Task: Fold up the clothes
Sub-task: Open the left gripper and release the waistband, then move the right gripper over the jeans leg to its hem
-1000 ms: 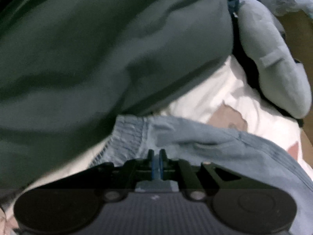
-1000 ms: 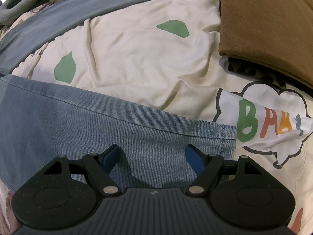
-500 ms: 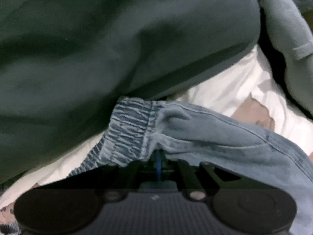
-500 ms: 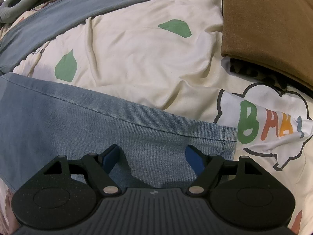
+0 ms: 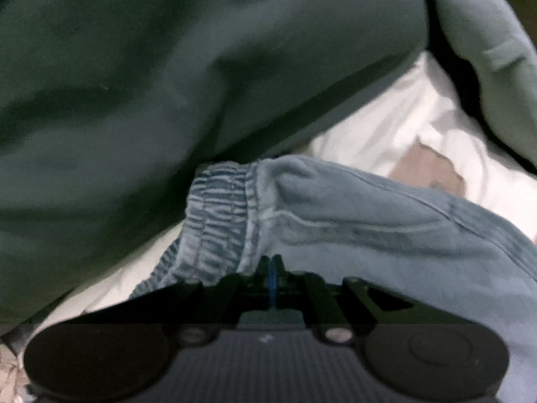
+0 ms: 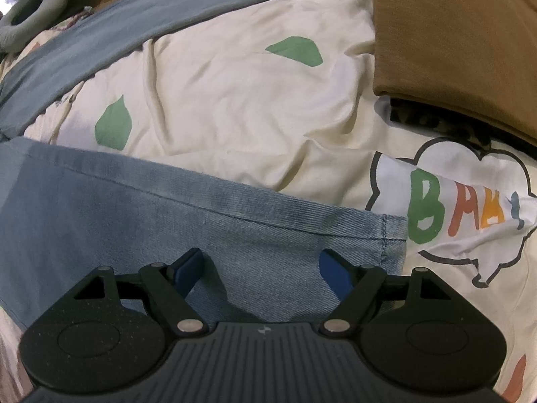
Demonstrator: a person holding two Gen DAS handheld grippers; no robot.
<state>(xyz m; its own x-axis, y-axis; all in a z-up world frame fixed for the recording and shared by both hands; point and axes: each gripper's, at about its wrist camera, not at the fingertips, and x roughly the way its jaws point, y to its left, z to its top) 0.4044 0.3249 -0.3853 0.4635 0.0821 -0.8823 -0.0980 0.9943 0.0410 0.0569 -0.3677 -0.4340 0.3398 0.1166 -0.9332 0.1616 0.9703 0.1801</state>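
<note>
**Left claw pinched at the jeans waistband, right claw spread over the leg hem**

In the left wrist view we see the left claw point(image 5: 272, 263) with its two fingers pressed together. The denim of the jeans point(image 5: 352, 221) bunches right at the tips, beside the gathered elastic waistband point(image 5: 218, 215); we read this as a pinch on a thin fold of the jeans, though the contact point itself is hidden behind the fingers. A dark green garment point(image 5: 167, 84) fills the upper part of this view and overlaps the waistband edge. A grey stuffed item point(image 5: 486, 50) lies at upper right, on the white bed sheet point(image 5: 386, 127).

Compared with one second ago, the waistband now sits higher and larger in the left view, and more of its ribbed gather is exposed; the green garment covers less of it.

In the right wrist view the right claw point(image 6: 263, 267) stands wide apart, with nothing clamped. Its blue pads point(image 6: 188, 268) hover over one leg of the jeans, near the stitched hem point(image 6: 391, 231). The leg lies flat on the bed sheet, which carries green leaf prints point(image 6: 114, 127) and a cartoon speech bubble point(image 6: 463, 208). A folded brown garment point(image 6: 453, 40) rests at upper right, apart from the jeans. A second grey-blue strip of cloth point(image 6: 151, 23) runs across the top.

The right view matches the earlier frame; nothing there has shifted.
</note>
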